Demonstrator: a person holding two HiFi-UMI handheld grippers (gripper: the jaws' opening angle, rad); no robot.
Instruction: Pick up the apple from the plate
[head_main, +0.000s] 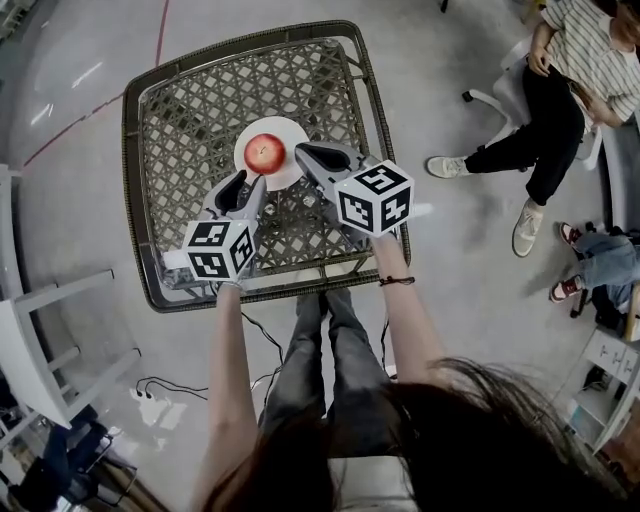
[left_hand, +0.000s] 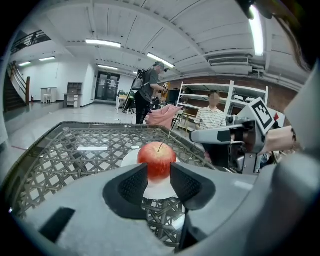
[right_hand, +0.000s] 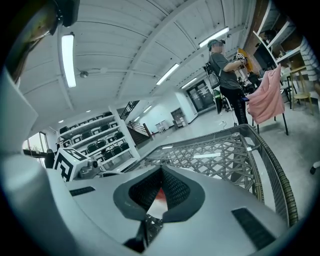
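Observation:
A red apple (head_main: 265, 152) (left_hand: 157, 159) stands on a small white plate (head_main: 272, 127) (left_hand: 129, 159) near the middle of a woven wicker table (head_main: 190, 110). My left gripper (head_main: 252, 184) (left_hand: 159, 176) is open a little, just short of the apple's near side. The apple shows through the gap beyond its pads, apart from them. My right gripper (head_main: 301, 153) (right_hand: 161, 170) is shut, its tips meeting beside the apple's right side, nothing held. In the right gripper view only a red sliver of the apple (right_hand: 159, 195) shows below the tips.
The table's raised wicker rim (head_main: 260, 288) runs just behind both grippers. A seated person (head_main: 560, 90) on a white chair is at the upper right. A white rack (head_main: 40, 330) stands at the left, and cables (head_main: 160, 390) lie on the floor.

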